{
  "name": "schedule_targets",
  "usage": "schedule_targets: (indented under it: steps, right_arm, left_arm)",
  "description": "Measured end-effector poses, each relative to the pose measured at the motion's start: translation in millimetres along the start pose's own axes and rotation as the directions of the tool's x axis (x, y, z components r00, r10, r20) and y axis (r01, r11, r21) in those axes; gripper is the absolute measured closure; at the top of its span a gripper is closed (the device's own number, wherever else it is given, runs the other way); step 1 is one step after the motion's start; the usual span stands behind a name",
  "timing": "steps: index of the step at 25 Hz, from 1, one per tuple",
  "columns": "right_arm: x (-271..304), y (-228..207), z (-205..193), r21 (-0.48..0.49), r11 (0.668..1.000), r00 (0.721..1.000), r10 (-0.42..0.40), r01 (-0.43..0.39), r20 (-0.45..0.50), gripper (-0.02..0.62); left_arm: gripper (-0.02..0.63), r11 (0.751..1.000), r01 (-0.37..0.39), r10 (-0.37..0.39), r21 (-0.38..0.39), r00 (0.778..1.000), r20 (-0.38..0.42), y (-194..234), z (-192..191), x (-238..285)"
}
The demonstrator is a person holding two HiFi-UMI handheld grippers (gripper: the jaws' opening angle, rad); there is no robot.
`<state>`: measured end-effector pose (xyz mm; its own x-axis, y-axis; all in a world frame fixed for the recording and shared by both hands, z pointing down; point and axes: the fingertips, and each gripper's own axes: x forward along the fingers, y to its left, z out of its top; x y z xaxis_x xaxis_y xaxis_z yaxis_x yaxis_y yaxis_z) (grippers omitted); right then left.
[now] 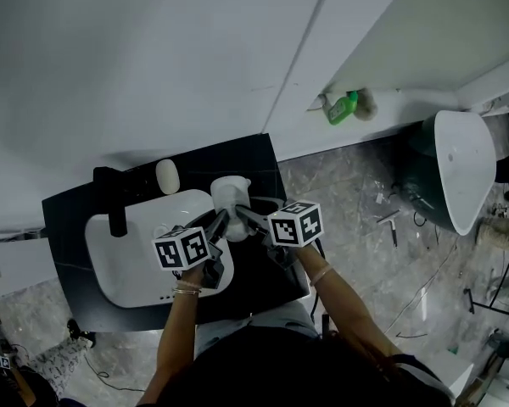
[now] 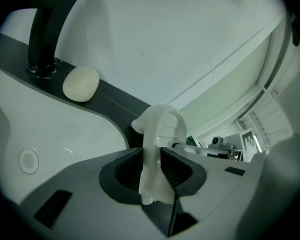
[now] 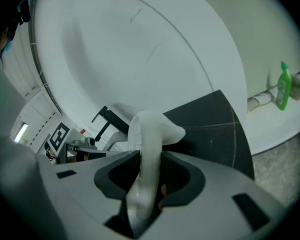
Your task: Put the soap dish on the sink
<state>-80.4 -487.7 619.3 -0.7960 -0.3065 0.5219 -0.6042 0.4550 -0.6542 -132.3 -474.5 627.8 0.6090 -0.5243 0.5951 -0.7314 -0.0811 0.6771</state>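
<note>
White, slightly translucent plastic, the soap dish point(image 1: 229, 203) is held between the two claws, over the spot where the right rim of the sink point(image 1: 97, 236) meets the black tabletop point(image 1: 256, 166). From the head view I cannot tell whether its underside touches that surface.

The left claw point(image 1: 220, 224) has closed narrowly on the dish's left wall. In the left gripper view that wall stands upright between the dark pads point(image 2: 177, 170), which press it from both sides, and the curved rim rises above and beyond the claw tips. The right claw point(image 1: 241, 217) grips the opposite wall in the same way. In the right gripper view the thin plastic edge runs down between its pads, and the rest of the dish bulges out past them.

The two claws point towards each other, with the dish between their tips. Behind the dish a pale bar of soap point(image 1: 167, 176) lies on the tabletop near the black faucet point(image 1: 114, 203). A green bottle point(image 1: 343, 107) lies on the floor by the wall, well apart.
</note>
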Motion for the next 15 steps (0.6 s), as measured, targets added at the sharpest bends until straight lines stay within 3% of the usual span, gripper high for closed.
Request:
schedule_targets:
  steps: [7,15]
  right_arm:
    - [6,-14,0,-0.002,1.000,0.999,-0.016,0.016,-0.033,0.466]
    - [3,-24,1,0.026,0.999,0.999,-0.022,0.023,-0.038,0.463]
  left_arm:
    - [0.489,1.000,-0.012,0.012,0.019,1.000,-0.025,5,2,14]
    - [0.489,1.000,0.030,-0.030,0.000,1.000,-0.006,2,2,22]
